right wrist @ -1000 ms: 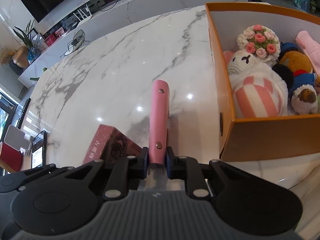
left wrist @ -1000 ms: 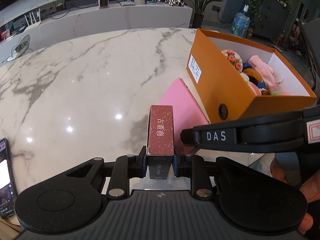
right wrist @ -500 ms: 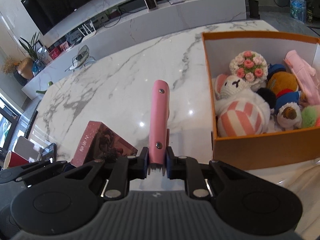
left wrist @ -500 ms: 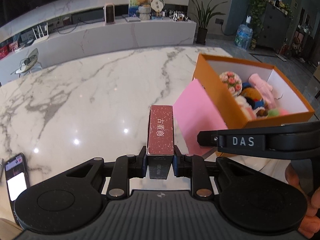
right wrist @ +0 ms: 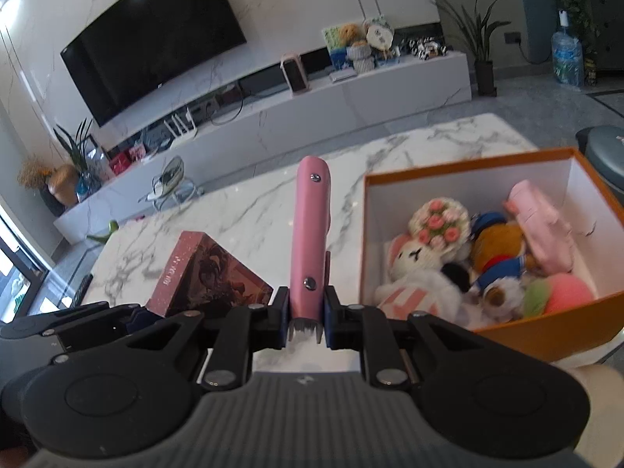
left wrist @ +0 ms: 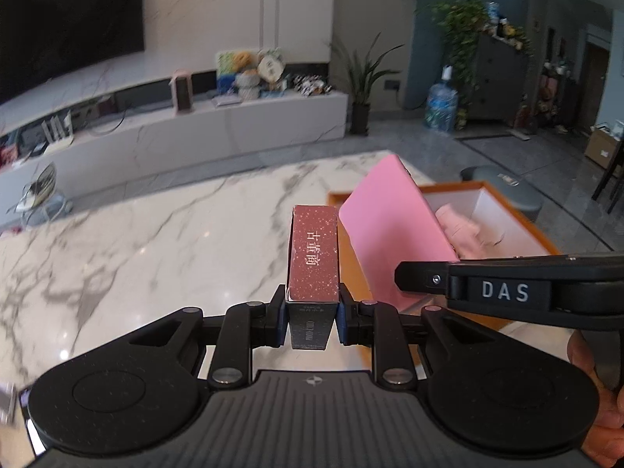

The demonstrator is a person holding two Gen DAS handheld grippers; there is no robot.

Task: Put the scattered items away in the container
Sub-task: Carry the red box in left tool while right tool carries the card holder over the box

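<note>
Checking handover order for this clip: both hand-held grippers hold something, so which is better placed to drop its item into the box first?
Probably right. The right hand-held gripper, shut on the pink case, sits beside the orange box. The left, holding the red box, is farther out, with the case between.

This is the living room of a home. A large dark television [right wrist: 156, 43] hangs on the marble-look far wall above a long white media console [right wrist: 351, 97] that carries a small speaker-like device [right wrist: 295, 74], soft toys and framed pictures [right wrist: 358, 46], and cables with a router. Potted plants [left wrist: 364, 78] stand on the floor at the far right beside a big water bottle [left wrist: 440, 107] and a dark cabinet draped in greenery [left wrist: 495, 74], while the near ground is taken up by a broad white marble table [left wrist: 136, 241].
</note>
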